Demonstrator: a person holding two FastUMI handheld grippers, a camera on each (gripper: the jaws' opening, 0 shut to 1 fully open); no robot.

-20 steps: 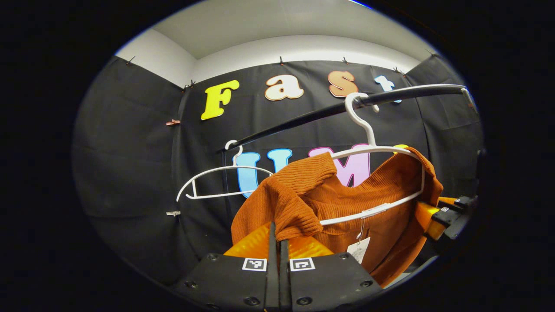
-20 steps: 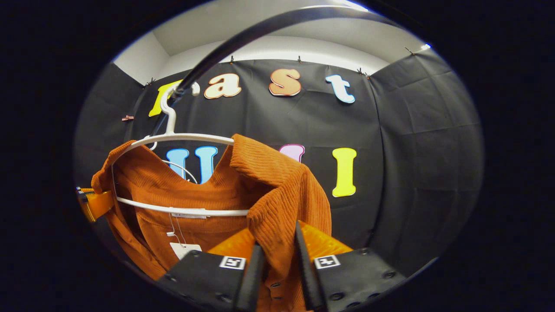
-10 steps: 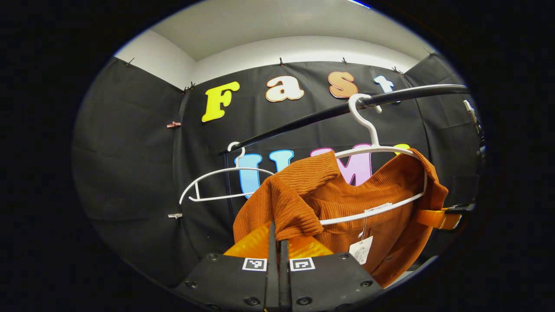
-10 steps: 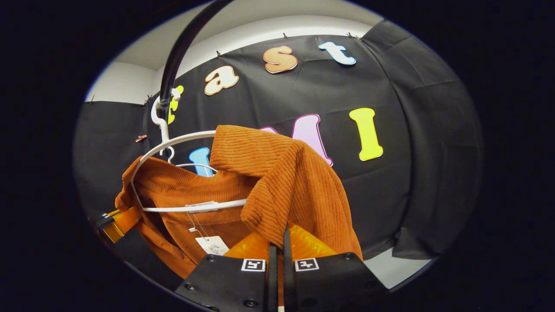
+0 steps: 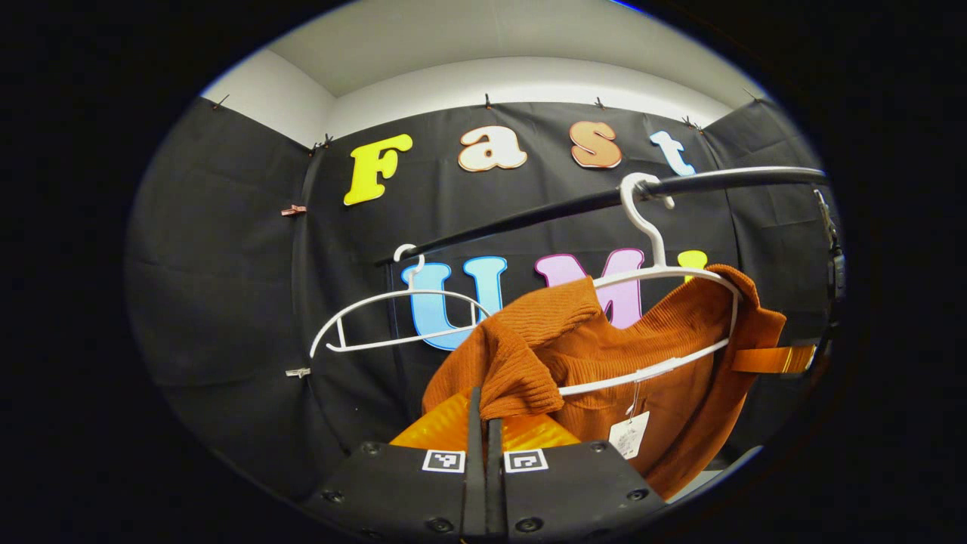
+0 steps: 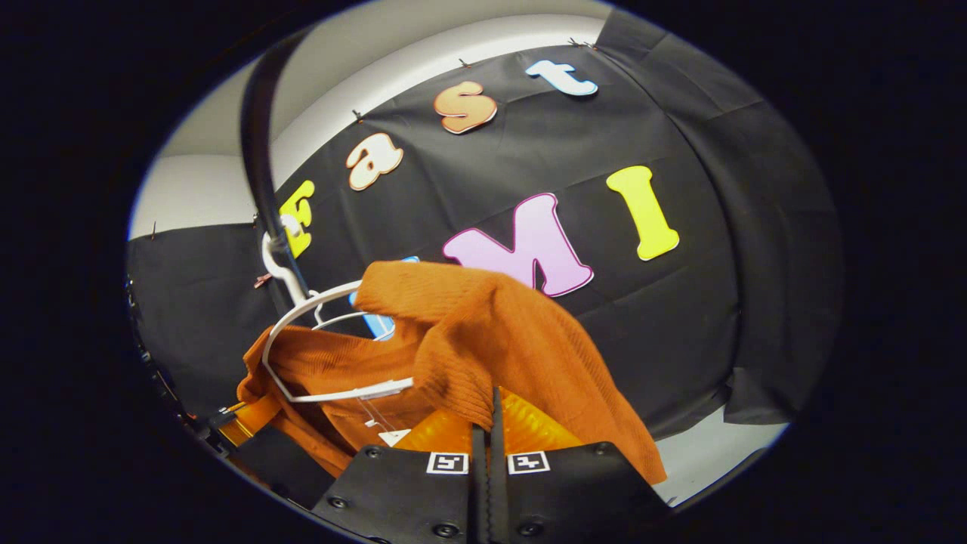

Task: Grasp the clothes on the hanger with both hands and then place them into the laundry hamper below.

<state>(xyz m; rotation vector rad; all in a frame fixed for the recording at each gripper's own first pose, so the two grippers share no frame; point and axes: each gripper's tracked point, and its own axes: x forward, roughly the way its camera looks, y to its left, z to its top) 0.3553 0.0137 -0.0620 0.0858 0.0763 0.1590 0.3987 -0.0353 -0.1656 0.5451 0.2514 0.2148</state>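
In the left gripper view, the left gripper has its fingers pressed together on the near shoulder of the orange ribbed top, a fold of knit pinched between them. The top hangs on a white hanger hooked over a dark rail; a second, bare white hanger hangs farther along the rail. A white paper tag dangles on a string from the neckline; its print is too small to read. In the right gripper view, the right gripper is likewise clamped on the other shoulder of the top, fingers together with cloth between. Small square black-and-white markers sit on each gripper's body; no brand is legible.
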